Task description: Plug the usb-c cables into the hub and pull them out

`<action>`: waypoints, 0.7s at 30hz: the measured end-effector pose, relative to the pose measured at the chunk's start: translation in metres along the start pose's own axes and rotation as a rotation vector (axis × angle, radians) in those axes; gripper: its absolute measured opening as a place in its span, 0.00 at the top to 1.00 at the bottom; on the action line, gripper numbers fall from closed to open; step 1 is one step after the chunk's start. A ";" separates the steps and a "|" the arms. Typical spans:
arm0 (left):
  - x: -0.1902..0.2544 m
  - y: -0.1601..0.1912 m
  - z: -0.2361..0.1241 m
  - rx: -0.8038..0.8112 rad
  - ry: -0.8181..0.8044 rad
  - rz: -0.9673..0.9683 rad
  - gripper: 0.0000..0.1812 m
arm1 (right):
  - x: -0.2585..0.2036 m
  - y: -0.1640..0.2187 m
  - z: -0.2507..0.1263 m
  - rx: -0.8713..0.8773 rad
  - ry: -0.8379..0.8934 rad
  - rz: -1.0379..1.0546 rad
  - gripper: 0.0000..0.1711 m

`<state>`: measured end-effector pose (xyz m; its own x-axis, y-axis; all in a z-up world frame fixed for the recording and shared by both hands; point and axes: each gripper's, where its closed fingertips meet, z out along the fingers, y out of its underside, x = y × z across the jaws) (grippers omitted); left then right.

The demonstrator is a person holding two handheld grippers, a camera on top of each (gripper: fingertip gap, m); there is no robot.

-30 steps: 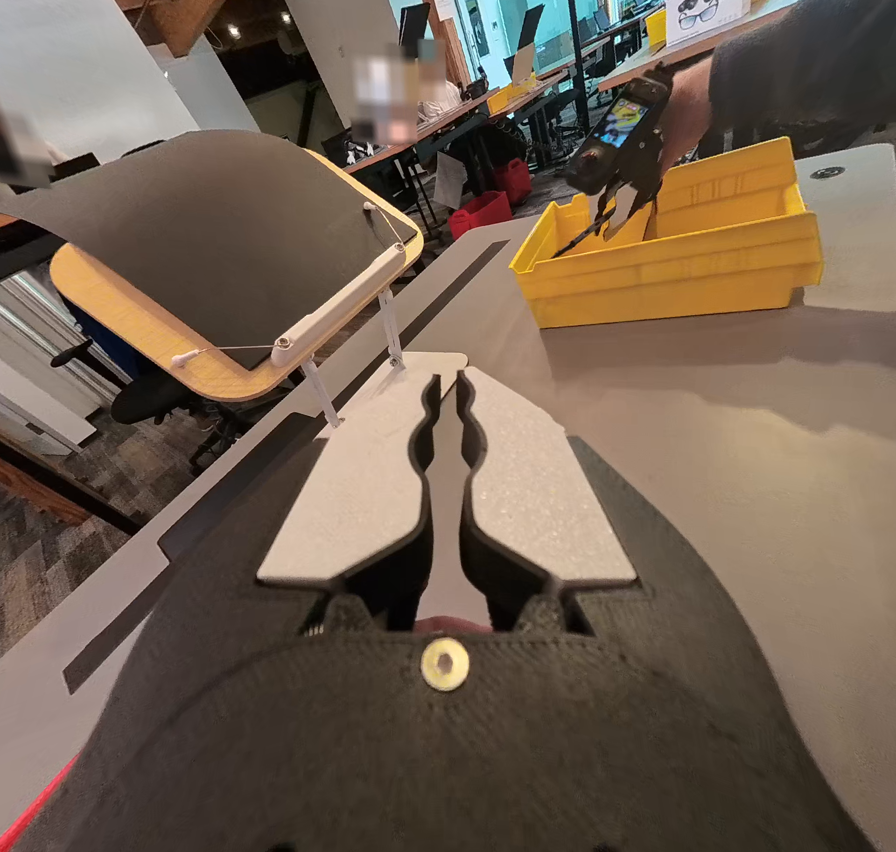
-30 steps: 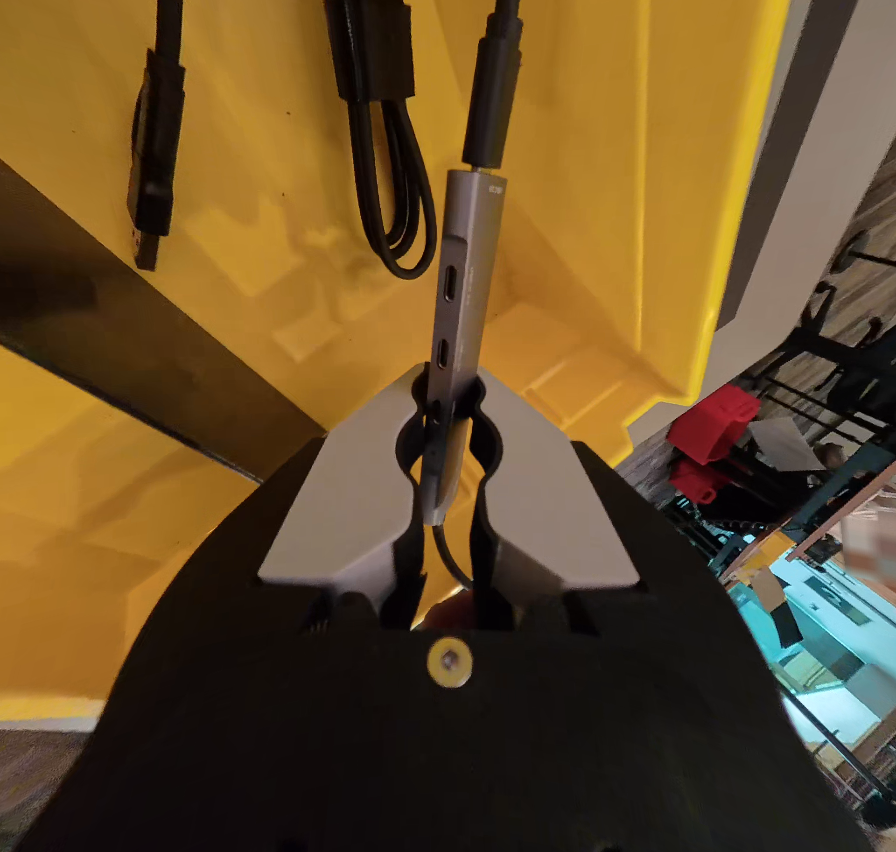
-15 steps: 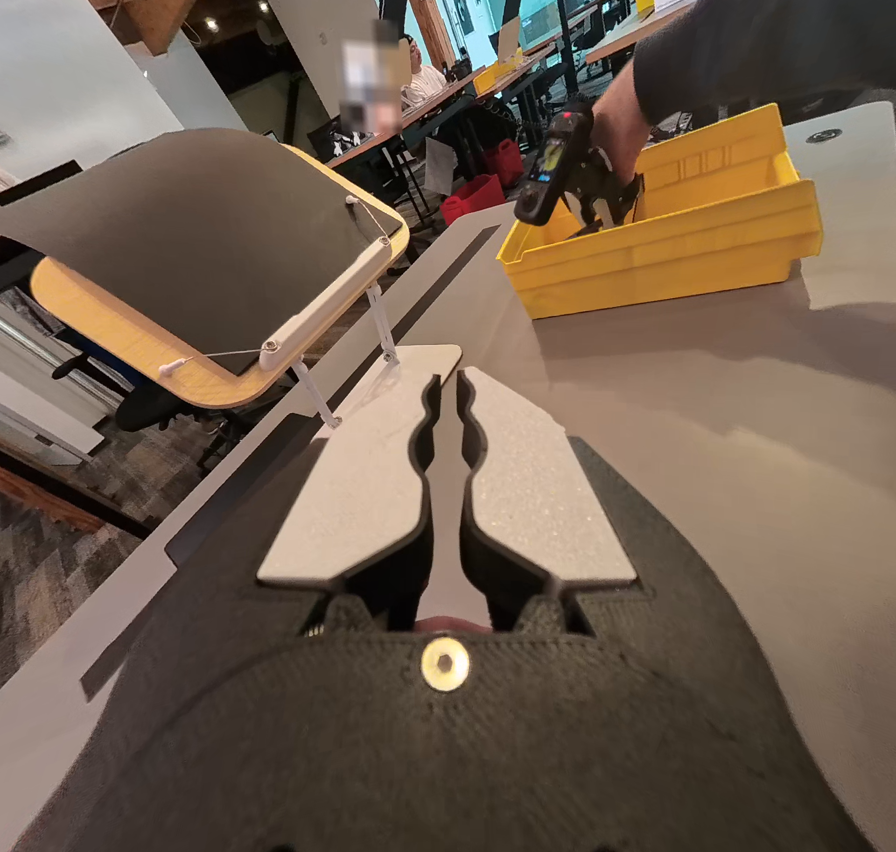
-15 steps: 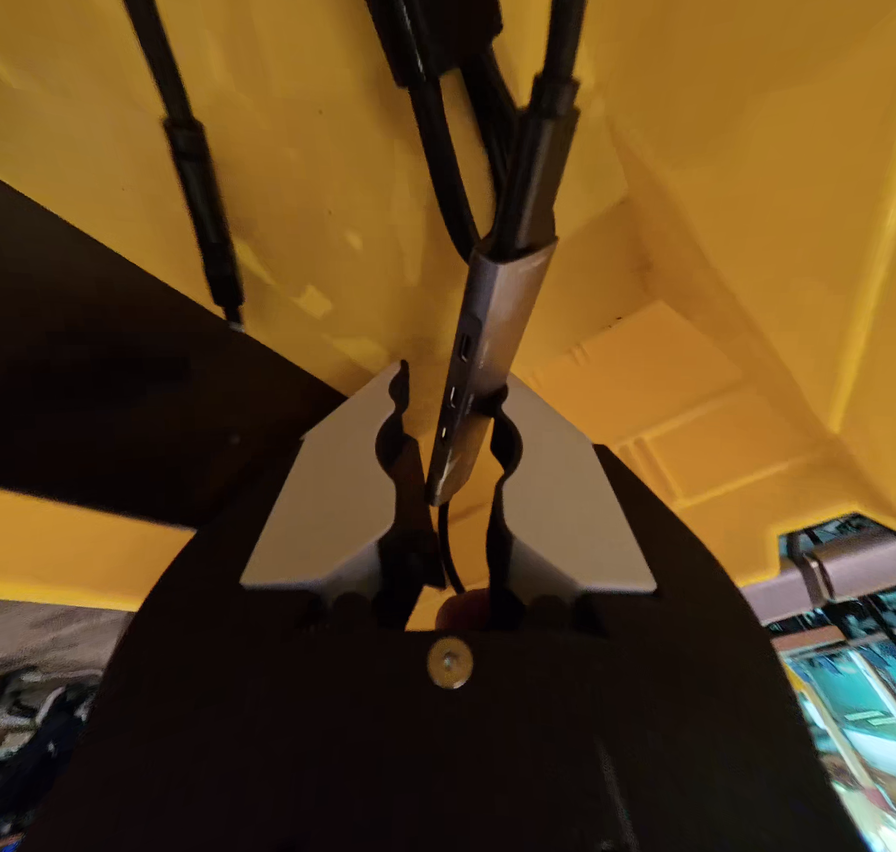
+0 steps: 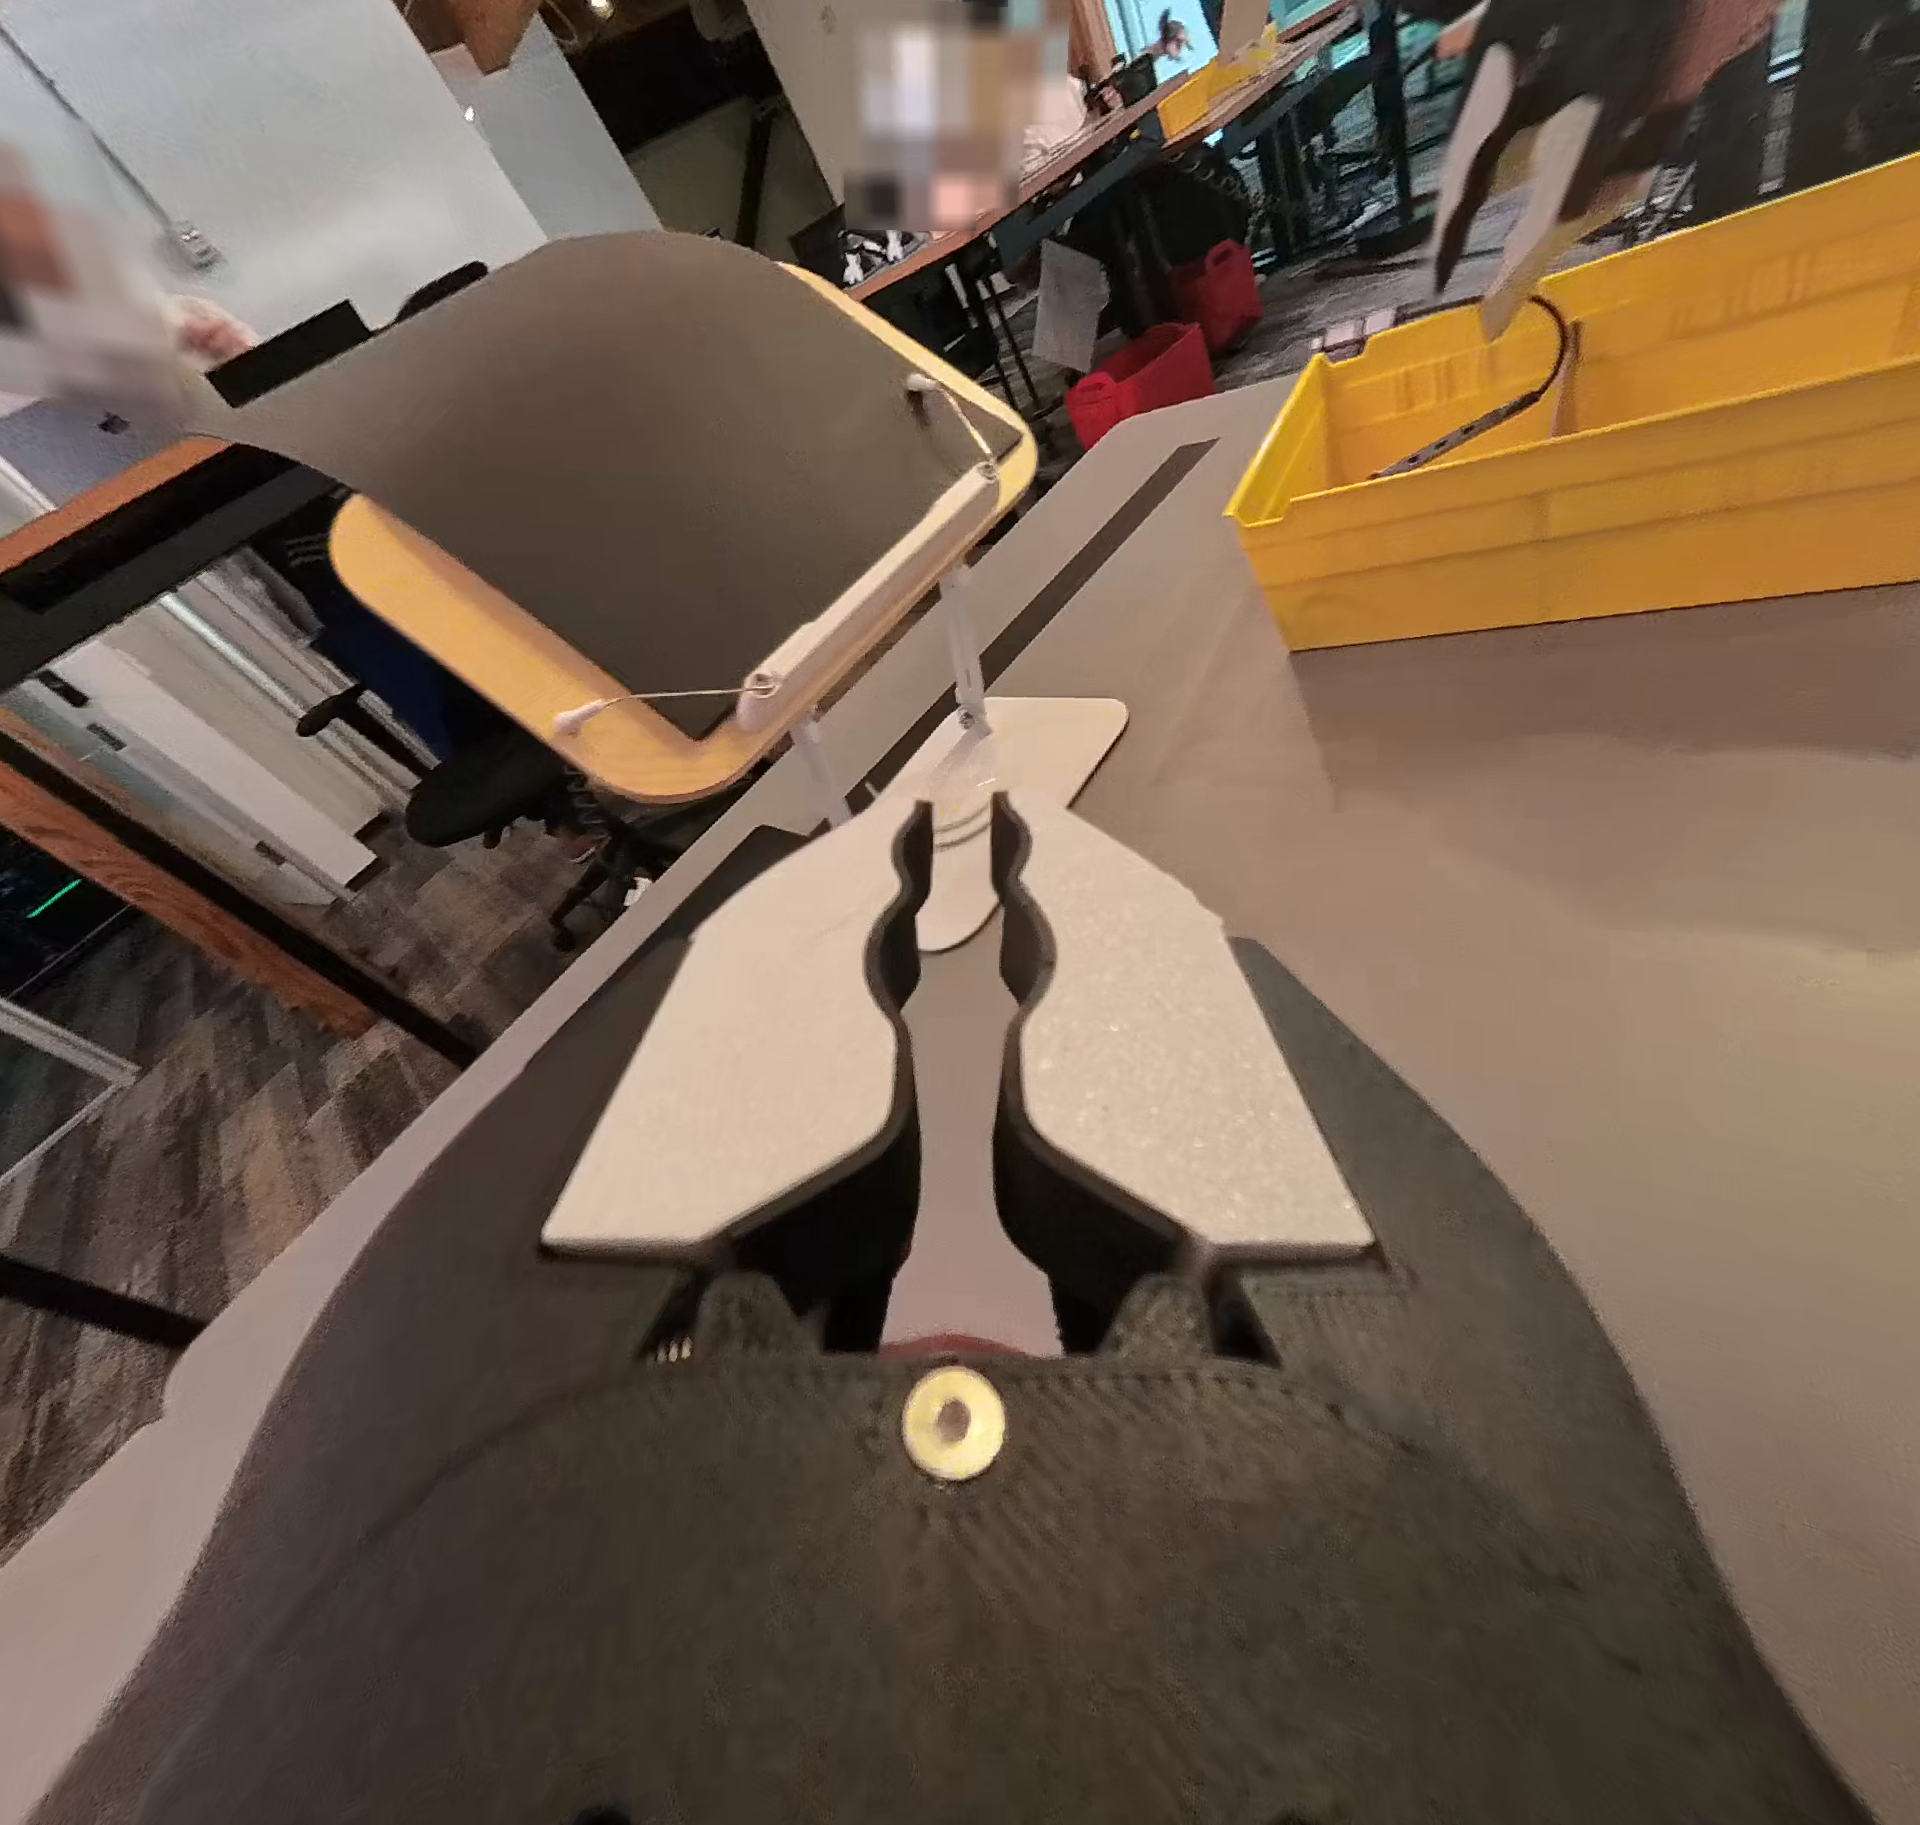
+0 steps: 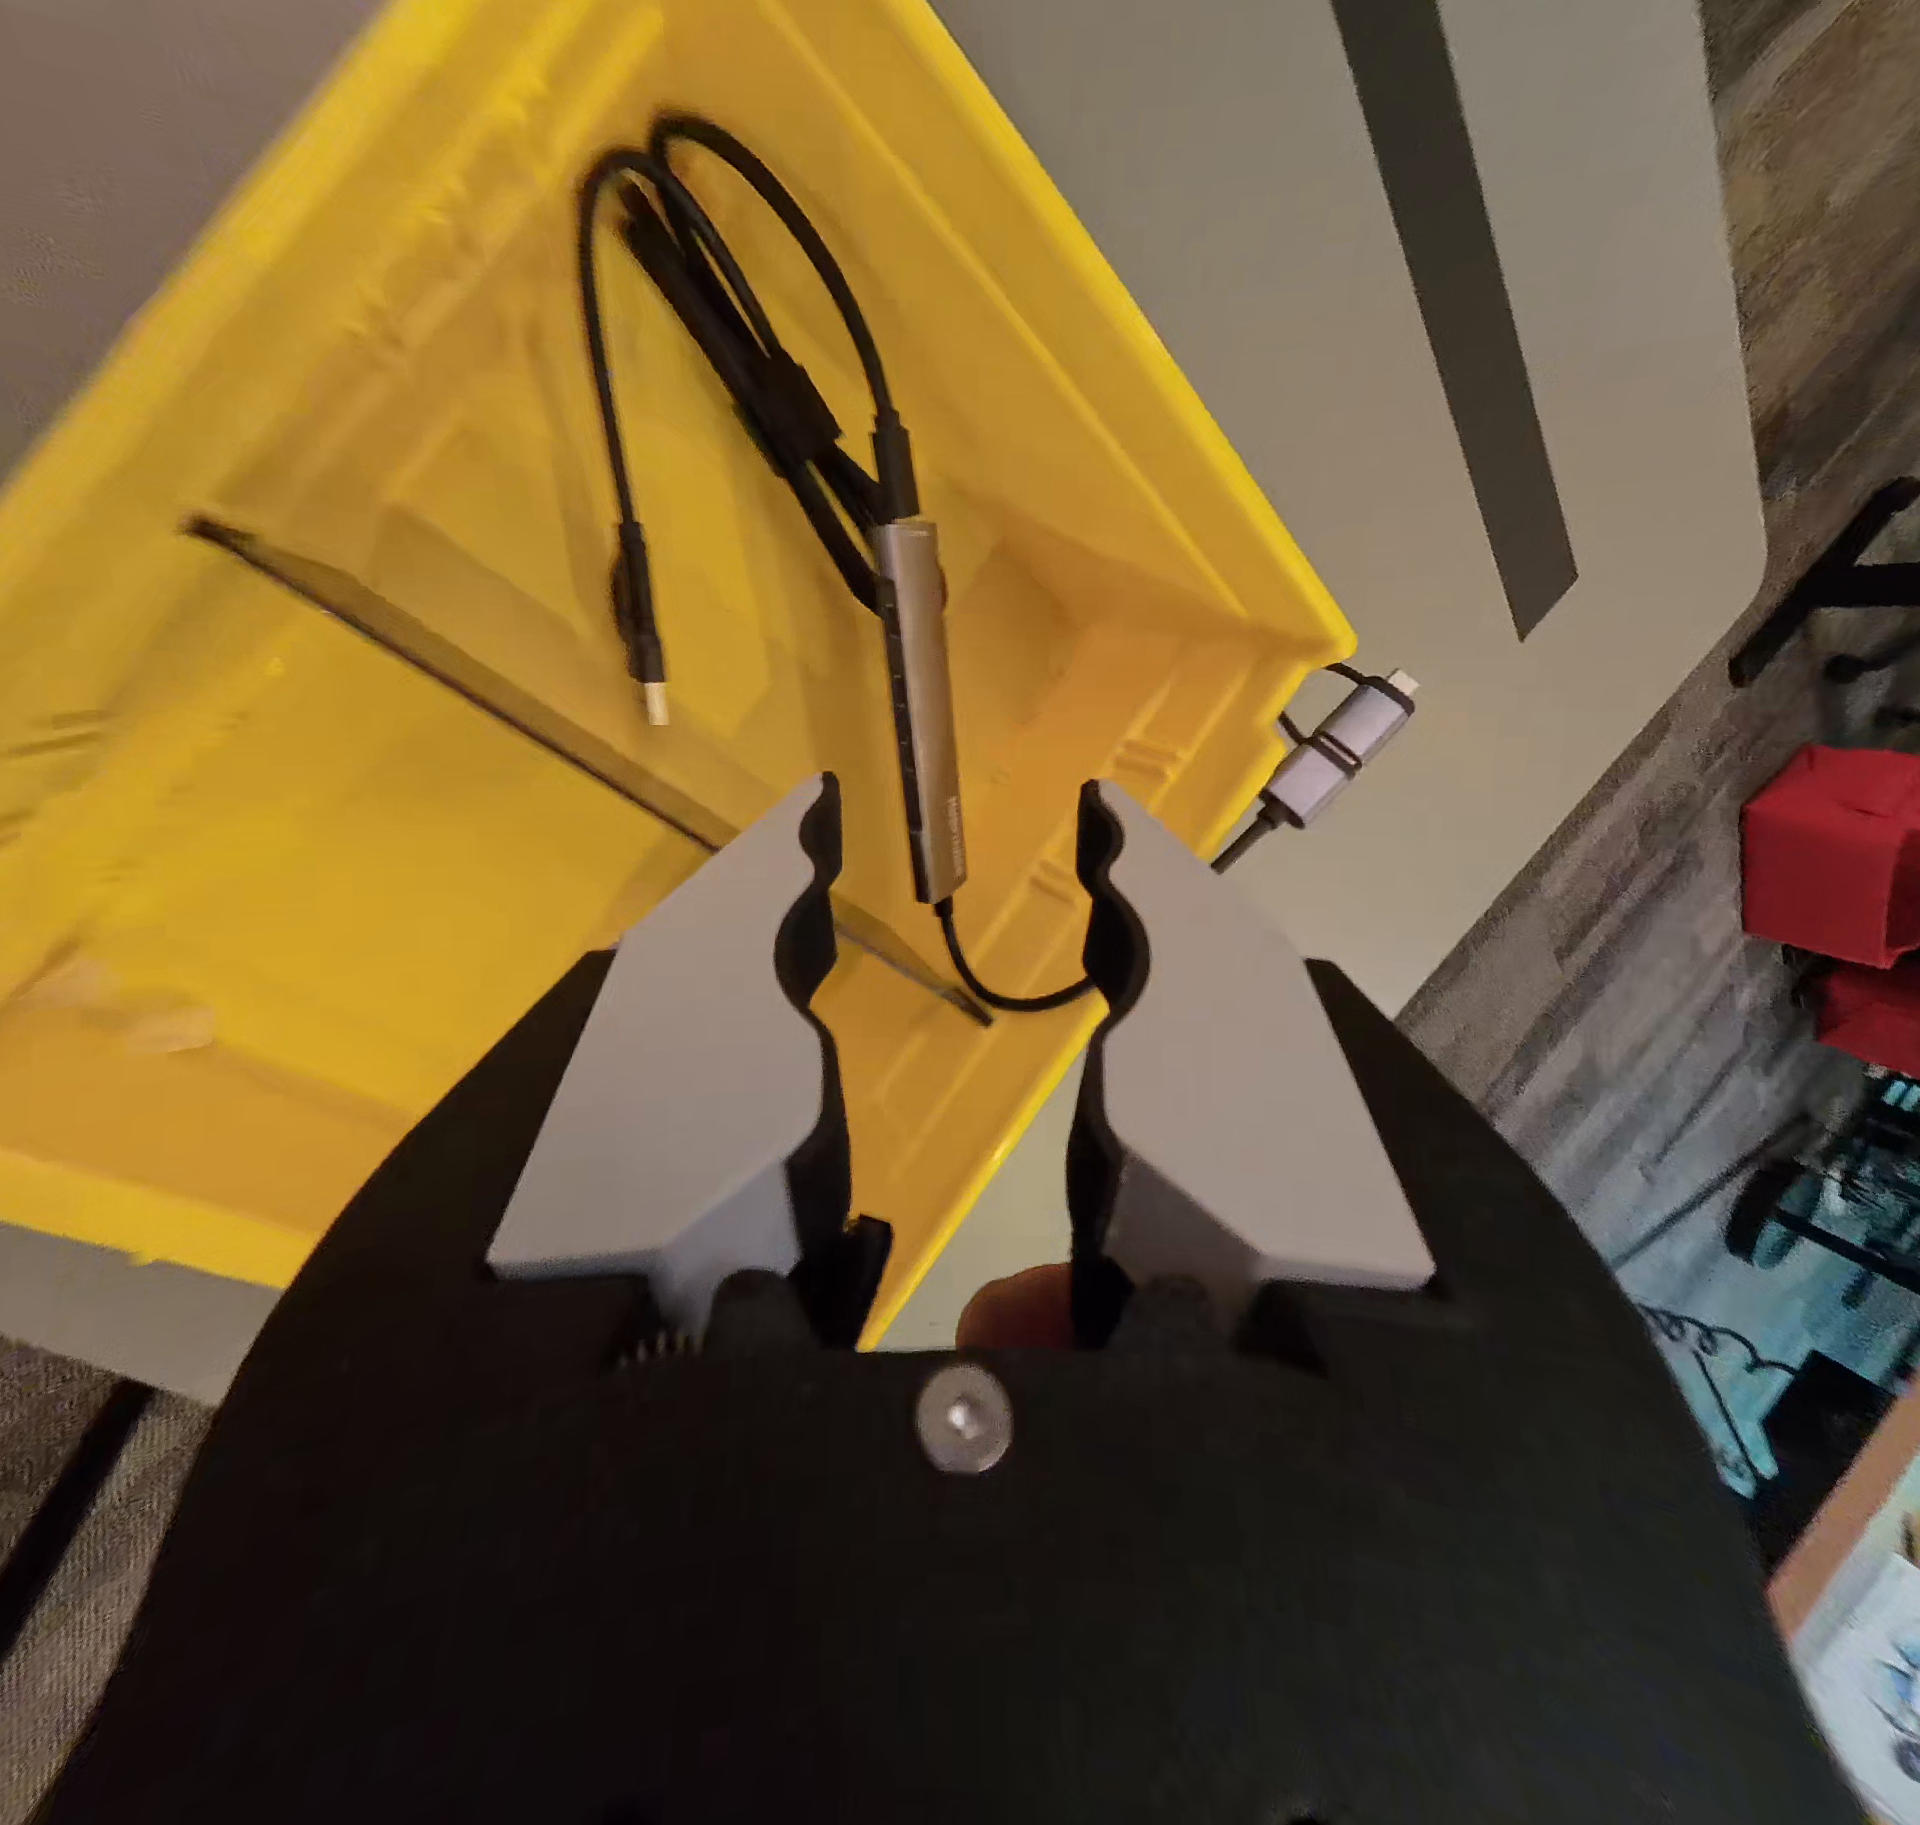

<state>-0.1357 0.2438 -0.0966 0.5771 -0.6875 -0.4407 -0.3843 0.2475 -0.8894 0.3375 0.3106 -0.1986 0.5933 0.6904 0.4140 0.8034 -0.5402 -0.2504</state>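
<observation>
right wrist view: my right gripper (image 6: 956,809) is spread apart, empty, above the yellow bin (image 6: 1195,487); the hub (image 6: 923,705) lies inside at 12 o'clock, black cable (image 6: 727,300) plugged in.

One yellow bin (image 6: 1039,248), split by one dark divider (image 6: 582,736). Inside: one grey hub (image 6: 925,705) and one bundle of black cables (image 6: 748,321), strand count unclear, with one loose plug end (image 6: 646,663). Elsewhere: two grey adapter plugs (image 6: 1340,747) beside the bin, two grippers (left (image 5: 954,819), right (image 6: 954,788)), one grey table (image 5: 1558,944), one tilted stand (image 5: 665,487).
</observation>
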 end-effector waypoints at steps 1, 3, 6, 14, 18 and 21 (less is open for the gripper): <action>-0.005 0.000 -0.002 -0.003 -0.014 0.004 0.95 | -0.006 -0.002 -0.009 0.033 -0.002 0.012 0.75; -0.013 -0.001 -0.007 -0.009 -0.039 0.013 0.95 | -0.026 -0.007 -0.024 0.102 -0.038 0.030 0.75; -0.026 0.001 -0.014 -0.033 -0.079 0.033 0.95 | -0.072 -0.010 -0.039 0.161 -0.117 0.005 0.73; -0.068 0.048 -0.041 -0.328 -0.134 0.146 0.91 | -0.188 -0.004 -0.035 0.177 -0.313 0.021 0.77; -0.086 0.079 -0.069 -0.490 -0.120 0.125 0.89 | -0.186 -0.019 -0.035 0.230 -0.253 0.115 0.85; -0.095 0.107 -0.087 -0.609 -0.111 0.113 0.88 | -0.195 -0.036 -0.035 0.282 -0.285 0.154 0.80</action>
<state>-0.2940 0.2766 -0.1389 0.5677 -0.5965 -0.5674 -0.7700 -0.1410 -0.6222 0.1915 0.1787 -0.2401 0.6658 0.7387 0.1050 0.6635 -0.5217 -0.5363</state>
